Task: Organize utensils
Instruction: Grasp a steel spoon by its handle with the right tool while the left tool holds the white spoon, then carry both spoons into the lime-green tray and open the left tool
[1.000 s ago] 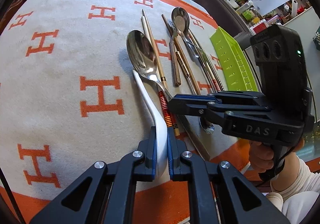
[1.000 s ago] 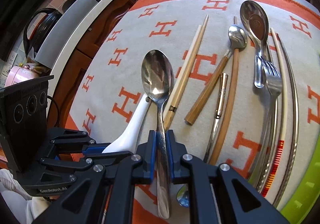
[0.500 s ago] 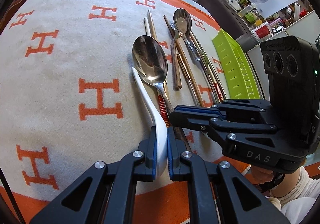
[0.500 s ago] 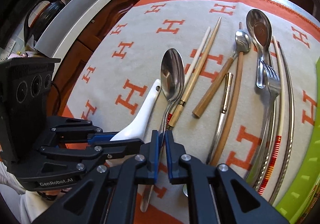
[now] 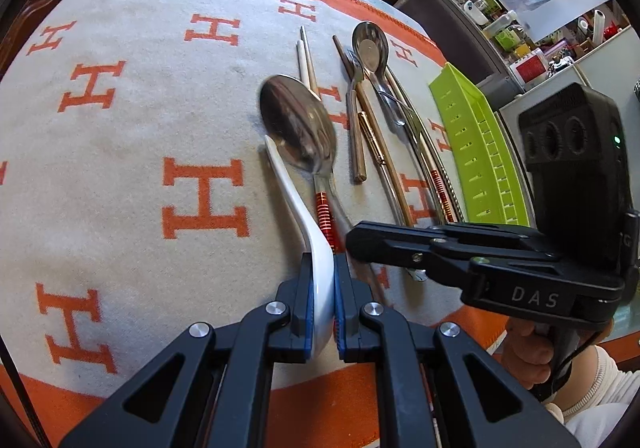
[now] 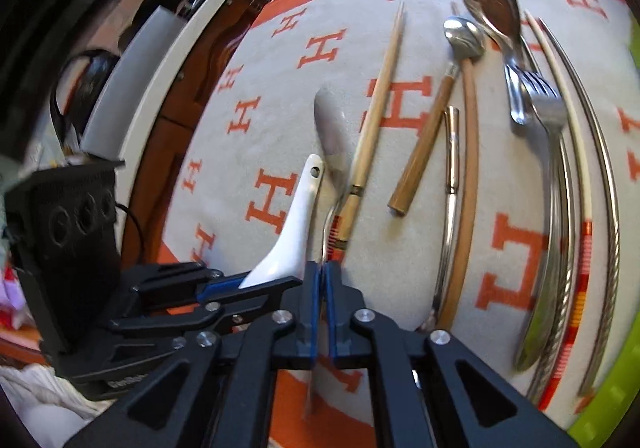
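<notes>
A cream blanket (image 5: 120, 176) patterned with orange H letters covers the desk and spreads out ahead of both tools. A lime-green slotted tray (image 5: 476, 152) lies at its edge, beyond and to the right of the right tool (image 5: 352, 244) as the left wrist view shows it.

The left tool (image 5: 322, 288) is pressed nearly together, pinching the bowl end of a white ceramic soup spoon (image 5: 296, 204) between its blue pads; the spoon's handle runs forward from the tool, its tip with a small hole just beside the metal spoon.

The right tool (image 6: 322, 280) sits close on the right of the left one, gripped by a person's hand (image 5: 524, 348) in a pale sleeve. Its jaws are closing to a bare slit on the thin stem of a large metal spoon (image 5: 298, 124), whose bowl lies ahead of the tool, blurred in the right wrist view.

Just beyond that tool's tips a wooden chopstick (image 6: 376, 120) with a red-banded end lies alongside the spoon stem. Farther right rest a wood-handled spoon (image 6: 436, 120), a gold-toned slim utensil (image 6: 452, 152), a steel fork (image 6: 552, 120), a second metal spoon (image 6: 492, 4) and long curved chopsticks (image 6: 600, 152).
</notes>
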{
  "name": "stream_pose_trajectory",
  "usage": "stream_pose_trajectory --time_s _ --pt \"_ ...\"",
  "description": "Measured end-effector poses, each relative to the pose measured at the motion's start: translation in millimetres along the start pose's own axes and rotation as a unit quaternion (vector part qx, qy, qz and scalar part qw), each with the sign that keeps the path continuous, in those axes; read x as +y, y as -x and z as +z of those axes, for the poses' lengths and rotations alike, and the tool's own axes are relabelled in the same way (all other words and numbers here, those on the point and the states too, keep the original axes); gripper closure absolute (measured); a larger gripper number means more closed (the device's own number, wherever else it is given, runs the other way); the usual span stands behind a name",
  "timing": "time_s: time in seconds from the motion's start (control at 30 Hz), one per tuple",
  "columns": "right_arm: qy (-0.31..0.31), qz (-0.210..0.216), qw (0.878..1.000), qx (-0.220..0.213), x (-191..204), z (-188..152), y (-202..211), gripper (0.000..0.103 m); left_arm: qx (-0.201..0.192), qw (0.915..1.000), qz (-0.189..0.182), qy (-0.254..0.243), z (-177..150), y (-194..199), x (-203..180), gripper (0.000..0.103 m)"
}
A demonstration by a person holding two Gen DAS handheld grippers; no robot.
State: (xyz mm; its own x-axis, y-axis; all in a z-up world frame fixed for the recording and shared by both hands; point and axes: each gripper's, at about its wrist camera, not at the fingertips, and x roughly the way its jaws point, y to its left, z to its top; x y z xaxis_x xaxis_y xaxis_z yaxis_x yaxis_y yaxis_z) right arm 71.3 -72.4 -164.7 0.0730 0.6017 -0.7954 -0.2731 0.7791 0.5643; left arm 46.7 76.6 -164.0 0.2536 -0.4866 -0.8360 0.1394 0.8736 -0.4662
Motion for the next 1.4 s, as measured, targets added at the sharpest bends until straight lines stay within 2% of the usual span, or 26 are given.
stream_pose_trajectory --time_s 0.23,0.4,0.53,0.7,0.87,1.07,1.23,1.4 --pt "0.009 -0.041 0.999 -0.034 5 -3 25 0.102 -0.016 0.9997 0.016 0.012 1 13 3 0.098" --pt "0.001 -0.055 0.996 -0.076 2 -6 56 0.102 -0.037 0.9991 0.023 0.001 6 33 -9 0.098" --pt "-0.019 -0.064 0.991 -0.115 -8 -11 89 0.102 -0.051 0.9981 0.021 -0.028 21 44 -37 0.098" --pt "-0.062 -0.093 0.978 -0.176 -40 -25 144 0.102 -0.057 0.9952 0.005 -0.079 50 42 -93 0.098" --pt "-0.122 -0.127 0.961 -0.215 -91 -39 181 0.102 -0.050 0.9906 -0.016 -0.127 73 20 -157 0.097" --pt "-0.183 -0.148 0.946 -0.225 -146 -47 187 0.102 -0.012 0.9866 -0.028 -0.160 80 -26 -214 0.097" --pt "-0.206 -0.150 0.942 -0.219 -173 -36 174 0.102 0.012 0.9845 -0.018 -0.174 78 -66 -234 0.097" --pt "-0.217 -0.132 0.943 -0.217 -184 -22 163 0.101 0.033 0.9851 0.000 -0.169 89 -98 -232 0.097"
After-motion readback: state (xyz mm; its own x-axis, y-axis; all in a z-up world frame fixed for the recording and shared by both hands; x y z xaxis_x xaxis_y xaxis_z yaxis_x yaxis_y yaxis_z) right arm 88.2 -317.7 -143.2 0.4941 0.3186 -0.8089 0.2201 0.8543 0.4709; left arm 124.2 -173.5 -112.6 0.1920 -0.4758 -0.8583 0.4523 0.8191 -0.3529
